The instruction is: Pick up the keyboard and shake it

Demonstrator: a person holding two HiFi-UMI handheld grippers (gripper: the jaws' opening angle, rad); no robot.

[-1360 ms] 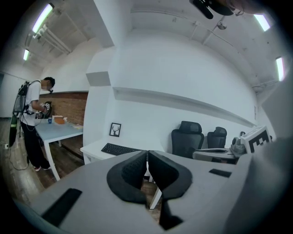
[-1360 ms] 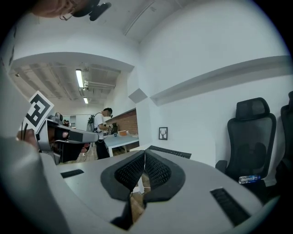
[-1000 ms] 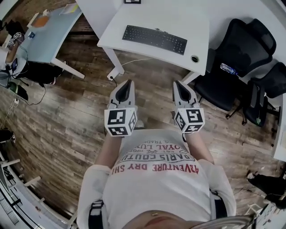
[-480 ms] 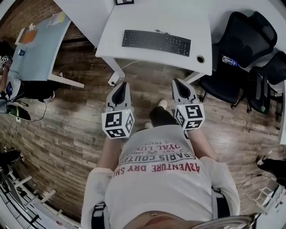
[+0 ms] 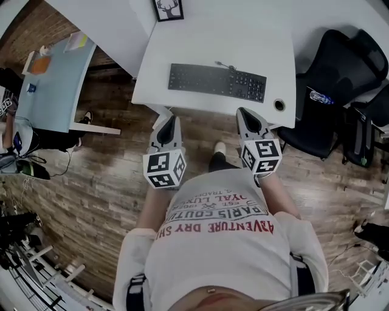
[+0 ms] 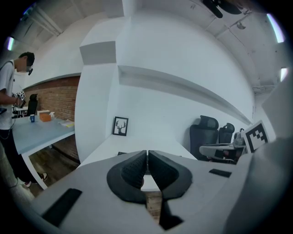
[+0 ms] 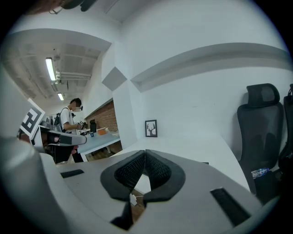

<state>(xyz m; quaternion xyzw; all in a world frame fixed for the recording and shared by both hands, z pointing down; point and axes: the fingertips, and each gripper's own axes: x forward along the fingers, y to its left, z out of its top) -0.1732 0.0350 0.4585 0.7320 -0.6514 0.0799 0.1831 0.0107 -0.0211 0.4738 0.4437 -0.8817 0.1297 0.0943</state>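
A black keyboard (image 5: 217,82) lies flat on the white desk (image 5: 200,42) in the head view, its cable running off the far edge. My left gripper (image 5: 168,119) is held over the wooden floor just short of the desk's near edge, below the keyboard's left end, shut and empty. My right gripper (image 5: 244,113) hovers at the desk's near edge below the keyboard's right end, also shut with nothing in it. In the left gripper view (image 6: 147,153) and the right gripper view (image 7: 144,152) the black pads meet, with the desk top beyond them.
A framed deer picture (image 5: 169,9) stands at the desk's back. A cable hole (image 5: 279,105) sits at the desk's right front corner. Black office chairs (image 5: 340,67) crowd the right. A light blue table (image 5: 51,85) and a standing person (image 7: 68,121) are to the left.
The desk and keyboard have drawn closer as the person stepped toward them. Both grippers now reach the desk's near edge and remain shut.
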